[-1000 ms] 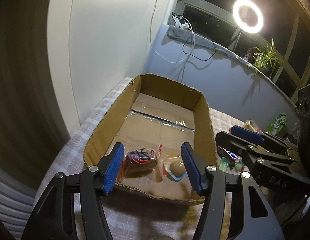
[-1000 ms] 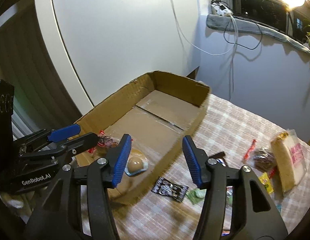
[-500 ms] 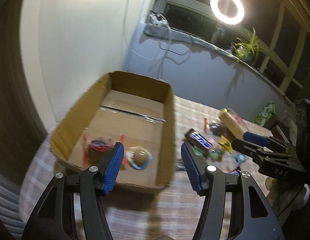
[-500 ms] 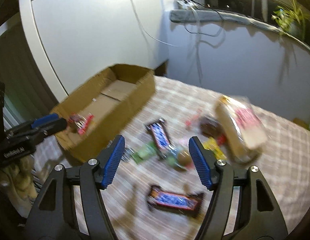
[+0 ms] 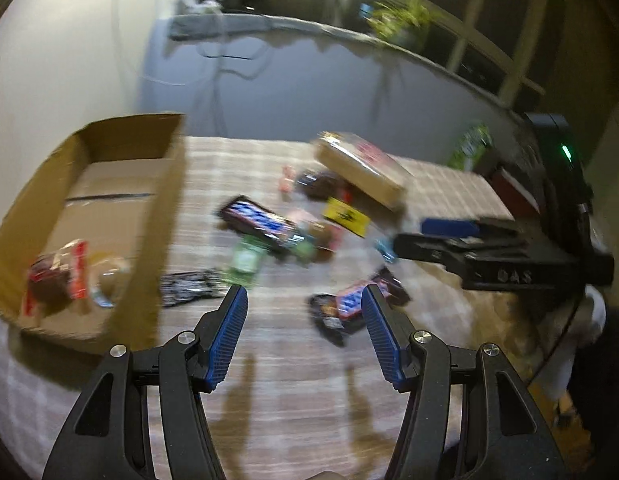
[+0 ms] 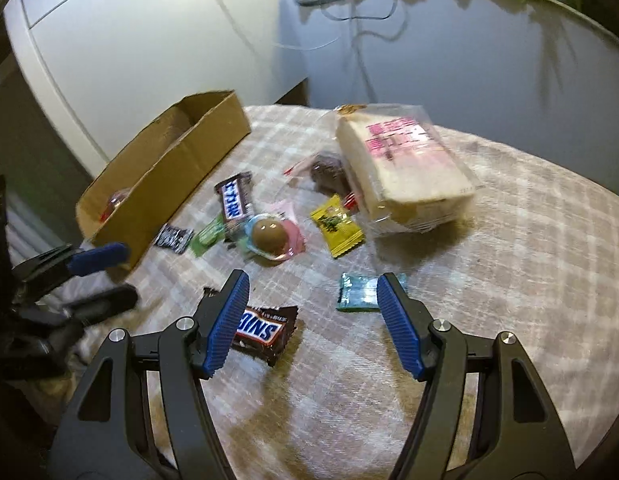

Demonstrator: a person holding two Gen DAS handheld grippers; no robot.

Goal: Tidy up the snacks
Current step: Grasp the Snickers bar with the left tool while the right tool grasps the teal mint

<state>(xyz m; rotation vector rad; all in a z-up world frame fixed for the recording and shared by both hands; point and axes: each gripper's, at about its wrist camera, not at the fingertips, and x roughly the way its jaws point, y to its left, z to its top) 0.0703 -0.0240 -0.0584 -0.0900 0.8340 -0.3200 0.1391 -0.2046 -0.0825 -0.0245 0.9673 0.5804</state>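
Right wrist view shows most snacks still loose on the desk point(image 6: 509, 240): one bread pack point(image 6: 405, 172), two Snickers bars point(image 6: 265, 326), about seven small packets. One cardboard box point(image 5: 165, 216), far left, holds only two. Left gripper point(image 5: 303, 336) and right gripper point(image 6: 311, 320) hang with jaws spread, empty.

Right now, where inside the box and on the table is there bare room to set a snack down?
The far half of the cardboard box is bare; two packets lie at its near end. The tablecloth right of the bread bag is free. The stretch between box and bread is crowded with wrappers, around the chocolate bar and yellow packet.
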